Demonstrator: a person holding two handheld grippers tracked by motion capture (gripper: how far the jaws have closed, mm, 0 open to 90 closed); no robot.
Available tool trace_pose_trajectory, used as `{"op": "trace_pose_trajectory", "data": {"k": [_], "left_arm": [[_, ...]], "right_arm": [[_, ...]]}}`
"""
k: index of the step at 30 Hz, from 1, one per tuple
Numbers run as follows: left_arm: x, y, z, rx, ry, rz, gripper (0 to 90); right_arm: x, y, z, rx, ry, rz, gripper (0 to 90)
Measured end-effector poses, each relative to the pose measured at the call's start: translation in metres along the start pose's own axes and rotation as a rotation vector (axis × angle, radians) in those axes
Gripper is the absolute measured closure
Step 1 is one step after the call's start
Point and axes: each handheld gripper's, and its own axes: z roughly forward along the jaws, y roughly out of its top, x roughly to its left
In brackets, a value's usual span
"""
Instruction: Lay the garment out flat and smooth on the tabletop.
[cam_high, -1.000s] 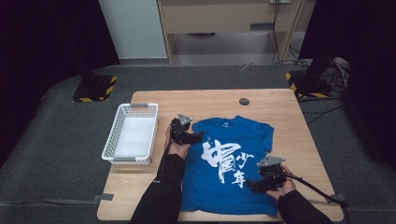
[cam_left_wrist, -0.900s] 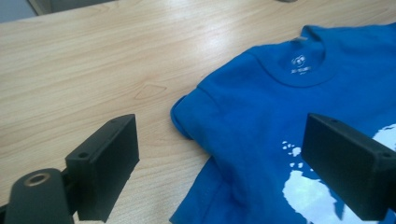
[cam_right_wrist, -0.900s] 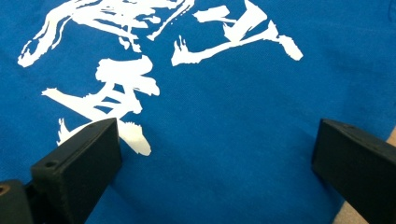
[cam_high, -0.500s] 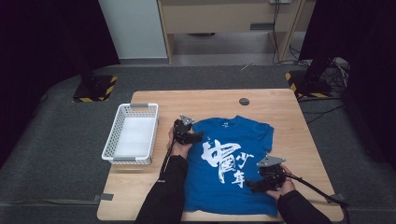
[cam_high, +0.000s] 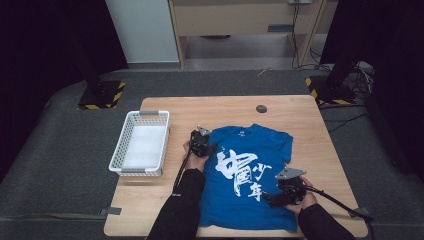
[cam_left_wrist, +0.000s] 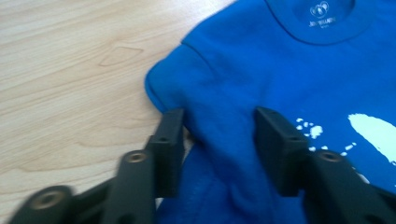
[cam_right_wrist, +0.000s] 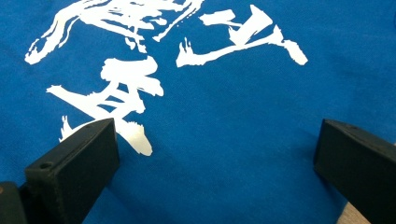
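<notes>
High view: a blue T-shirt (cam_high: 245, 175) with white brush lettering lies spread flat on the wooden surface (cam_high: 310, 120), neck toward the far edge. A white mesh basket (cam_high: 141, 143) stands just beside the surface's left edge, well apart from the shirt, and a small dark round disc (cam_high: 261, 108) sits near the far edge.

The left claw (cam_high: 209, 146) sits at the shirt's sleeve on the person's left, near the collar. In the left gripper view the left claw (cam_left_wrist: 218, 140) has its jaws standing on either side of a raised fold of blue cloth where the sleeve (cam_left_wrist: 173, 79) meets the body. The jaws have just been closing on that fold, and the cloth bunches between them, with the left jaw at the sleeve's hem and the right jaw on the chest. The pads look to be touching the fabric, so the left claw is grasping the shirt.

The right claw (cam_high: 270, 199) rests low on the shirt, near the hem on the person's right. In the right gripper view the right claw (cam_right_wrist: 215, 154) is released: its jaws stand wide apart over flat cloth just below the white lettering (cam_right_wrist: 140, 56), nothing pinched between them.
</notes>
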Motion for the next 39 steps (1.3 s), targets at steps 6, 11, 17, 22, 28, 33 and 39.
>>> {"op": "trace_pose_trajectory", "data": {"k": [6, 11, 17, 22, 28, 33, 39], "left_arm": [[-0.004, 0.002, 0.000, 0.008, -0.004, -0.007, 71.9], [-0.009, 0.003, 0.000, 0.013, 0.012, 0.005, 80.1], [-0.016, 0.009, -0.012, -0.030, 0.025, 0.038, 81.9], [-0.027, 0.017, -0.027, -0.072, 0.017, 0.050, 81.9], [-0.050, 0.022, -0.042, -0.100, -0.005, 0.124, 81.7], [-0.075, 0.021, -0.042, -0.087, -0.045, 0.182, 81.4], [-0.100, 0.013, -0.029, -0.039, -0.088, 0.221, 80.6]], "right_arm": [[0.000, 0.000, 0.000, 0.000, 0.000, 0.000, 0.4], [0.000, 0.000, 0.000, -0.001, 0.000, 0.000, 0.3], [0.000, -0.001, 0.000, -0.004, 0.001, -0.001, 0.4], [0.000, -0.001, 0.000, -0.005, 0.001, -0.001, 0.4], [0.000, -0.001, 0.000, -0.006, 0.001, -0.002, 0.4], [0.000, -0.001, 0.000, -0.005, 0.001, -0.001, 0.4], [0.000, -0.001, 0.000, -0.005, 0.001, -0.002, 0.5]]}}
